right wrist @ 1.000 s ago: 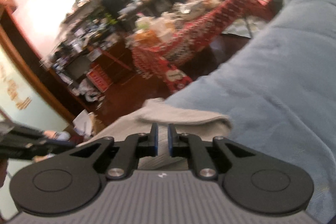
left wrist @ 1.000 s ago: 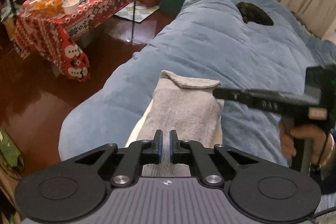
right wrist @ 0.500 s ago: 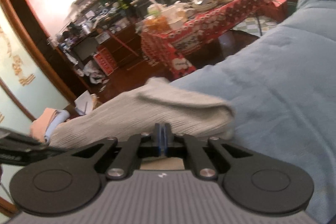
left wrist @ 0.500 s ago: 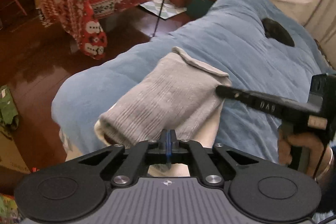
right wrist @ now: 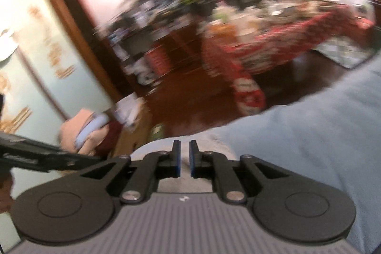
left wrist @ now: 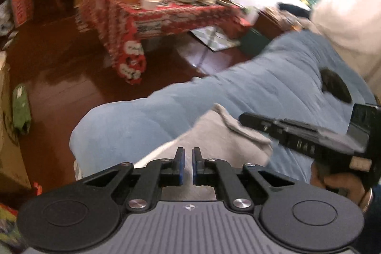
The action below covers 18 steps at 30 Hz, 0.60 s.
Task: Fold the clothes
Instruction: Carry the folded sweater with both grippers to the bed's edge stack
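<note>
Now both pinches are off. The left gripper, clamped tight half a second back, shows a narrow slit with nothing in it. The right gripper is opening its jaws, also narrow, no cloth between. The grey knit garment lies folded over near the front edge of the blue quilt, just under both tools. Likely this fold is laid down and released; the views are blurred, so its neatness is unclear.
</note>
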Tool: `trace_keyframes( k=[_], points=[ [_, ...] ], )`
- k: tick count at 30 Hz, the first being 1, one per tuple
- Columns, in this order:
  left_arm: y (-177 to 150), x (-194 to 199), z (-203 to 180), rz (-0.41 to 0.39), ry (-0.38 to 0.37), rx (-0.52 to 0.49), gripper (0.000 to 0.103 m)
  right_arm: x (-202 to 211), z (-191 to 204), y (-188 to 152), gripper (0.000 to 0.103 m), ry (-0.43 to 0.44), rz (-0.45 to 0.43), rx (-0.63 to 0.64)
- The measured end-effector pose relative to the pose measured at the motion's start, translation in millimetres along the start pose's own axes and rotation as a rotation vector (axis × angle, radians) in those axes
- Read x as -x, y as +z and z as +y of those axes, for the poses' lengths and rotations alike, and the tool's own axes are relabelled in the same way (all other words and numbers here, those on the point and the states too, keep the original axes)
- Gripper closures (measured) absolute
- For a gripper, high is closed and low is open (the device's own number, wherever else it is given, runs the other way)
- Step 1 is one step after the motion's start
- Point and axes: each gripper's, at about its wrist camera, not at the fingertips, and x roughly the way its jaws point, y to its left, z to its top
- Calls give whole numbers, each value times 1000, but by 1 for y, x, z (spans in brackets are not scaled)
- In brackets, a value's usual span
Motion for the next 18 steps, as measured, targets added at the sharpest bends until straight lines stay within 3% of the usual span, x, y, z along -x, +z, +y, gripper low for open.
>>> trace_keyframes(
  k=[3, 10, 14, 18],
  points=[
    [-7, -10, 8, -19, 37, 40, 101, -30, 3, -1, 96, 20, 63, 61],
    [-17, -15, 18, -29, 60, 46, 100, -57, -31, -11, 101, -50, 85, 9],
    [-13, -8, 16, -32, 42, 51, 101, -44, -31, -9, 97, -33, 46, -33],
    [-12, -2, 3, -24, 45, -16, 101, -8, -15, -5, 96, -10, -27, -29]
  ],
)
